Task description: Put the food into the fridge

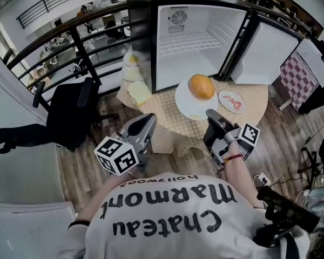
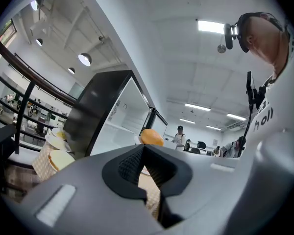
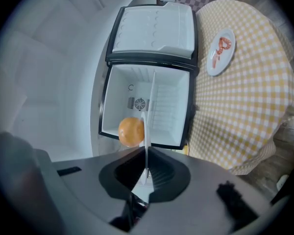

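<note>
Jaws of right gripper (image 1: pixel 209 114) are clamped on plate (image 1: pixel 186 106) rim with orange bun (image 1: pixel 202 86) aboard, left gripper (image 1: pixel 148 121) jaws closed empty; transfer is judged underway, level slide into fridge (image 1: pixel 229 28) needed.

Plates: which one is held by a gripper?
The white plate carrying the orange bun: the right gripper pinches its rim. The red-food plate and the bread plate rest on the checked cloth.

The right gripper (image 3: pixel 146 169) has its jaws pinched on the rim of a white plate (image 3: pixel 146 131) carrying a round orange bun (image 3: pixel 131 131), before the open fridge (image 3: pixel 122 92). Beside the fridge, a small plate (image 3: pixel 220 53) lies on the checked cloth (image 3: pixel 245 102).
</note>
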A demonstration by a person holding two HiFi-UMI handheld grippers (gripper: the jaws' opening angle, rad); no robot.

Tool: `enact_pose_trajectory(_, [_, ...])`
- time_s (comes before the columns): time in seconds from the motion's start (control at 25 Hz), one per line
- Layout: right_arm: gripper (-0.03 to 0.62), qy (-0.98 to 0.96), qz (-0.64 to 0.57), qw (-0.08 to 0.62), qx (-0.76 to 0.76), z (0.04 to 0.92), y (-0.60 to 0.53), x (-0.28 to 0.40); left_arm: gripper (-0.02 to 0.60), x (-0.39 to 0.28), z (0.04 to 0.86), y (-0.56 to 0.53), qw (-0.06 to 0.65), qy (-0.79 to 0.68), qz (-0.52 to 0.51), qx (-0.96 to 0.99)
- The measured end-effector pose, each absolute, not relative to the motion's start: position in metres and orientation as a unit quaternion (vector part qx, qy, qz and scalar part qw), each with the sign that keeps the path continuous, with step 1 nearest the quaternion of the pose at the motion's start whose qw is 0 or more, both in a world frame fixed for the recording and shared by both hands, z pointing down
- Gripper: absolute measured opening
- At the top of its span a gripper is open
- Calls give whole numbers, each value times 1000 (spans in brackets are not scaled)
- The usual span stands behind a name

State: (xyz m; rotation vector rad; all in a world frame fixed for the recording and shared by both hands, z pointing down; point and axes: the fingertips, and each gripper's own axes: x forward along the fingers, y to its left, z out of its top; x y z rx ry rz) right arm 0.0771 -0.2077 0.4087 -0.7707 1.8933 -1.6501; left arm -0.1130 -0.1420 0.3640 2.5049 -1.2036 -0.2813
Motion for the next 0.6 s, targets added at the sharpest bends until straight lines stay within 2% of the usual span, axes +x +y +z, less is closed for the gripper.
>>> enact_pose_trajectory(0.24, [26,691,-602,265,-299,427,-228,65,-5,-133,380,-156,166,-410,-89,892])
enact_pose_trajectory(0.6, [25,678,-604,264,-325,421,-236,68,-5,-145,393,-162,194,-400,-102,890])
